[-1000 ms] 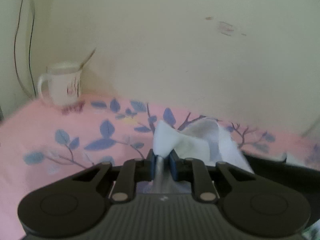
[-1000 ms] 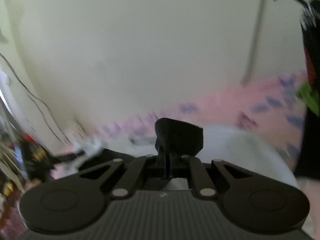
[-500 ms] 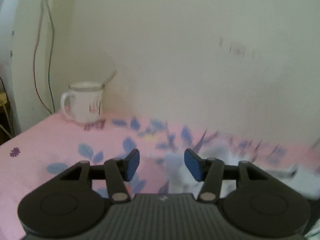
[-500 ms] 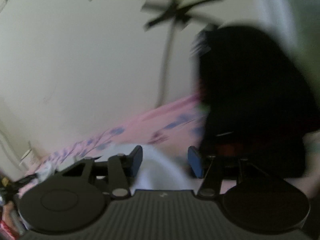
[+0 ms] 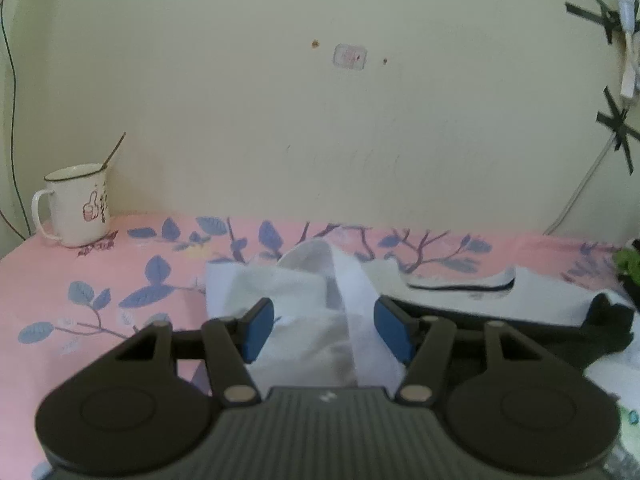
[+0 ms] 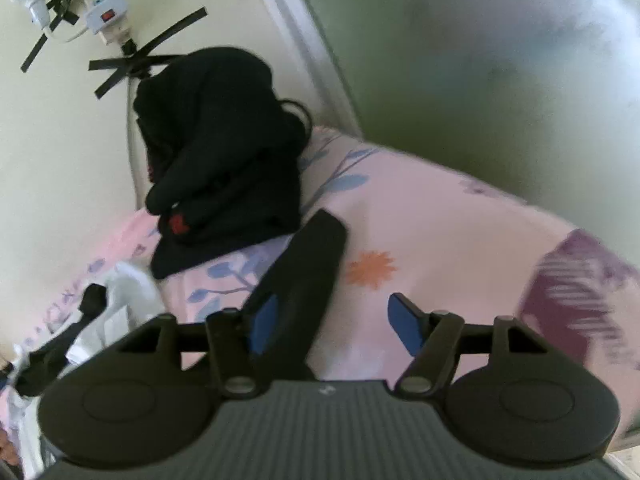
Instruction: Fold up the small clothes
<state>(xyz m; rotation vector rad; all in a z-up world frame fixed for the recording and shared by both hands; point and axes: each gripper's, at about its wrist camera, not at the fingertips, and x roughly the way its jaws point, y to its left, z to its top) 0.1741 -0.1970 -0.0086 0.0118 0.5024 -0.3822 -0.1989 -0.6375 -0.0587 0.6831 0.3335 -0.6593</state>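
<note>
A small white garment (image 5: 300, 300) lies crumpled on the pink floral sheet (image 5: 120, 280), one strip of it standing up. My left gripper (image 5: 324, 312) sits low over it with its jaws opening; the cloth lies between the blue pads, which do not press on it. In the right wrist view, a narrow folded black piece (image 6: 312, 264) lies on the sheet (image 6: 440, 232). It runs along the left finger of my right gripper (image 6: 332, 308), whose jaws are opening, and the right pad stands well apart from it.
A white mug (image 5: 76, 208) with a spoon stands at the back left by the wall. A white sock with dark trim (image 5: 460, 284) and black cloth (image 5: 600, 328) lie to the right. A black clothes pile (image 6: 224, 152) leans on the wall under a power strip (image 6: 100, 8). Mixed clothes (image 6: 100, 312) lie lower left.
Both grippers were shut, the left on the white cloth and the right on a black piece, and both have opened. The right one swung far right toward the black pile.
</note>
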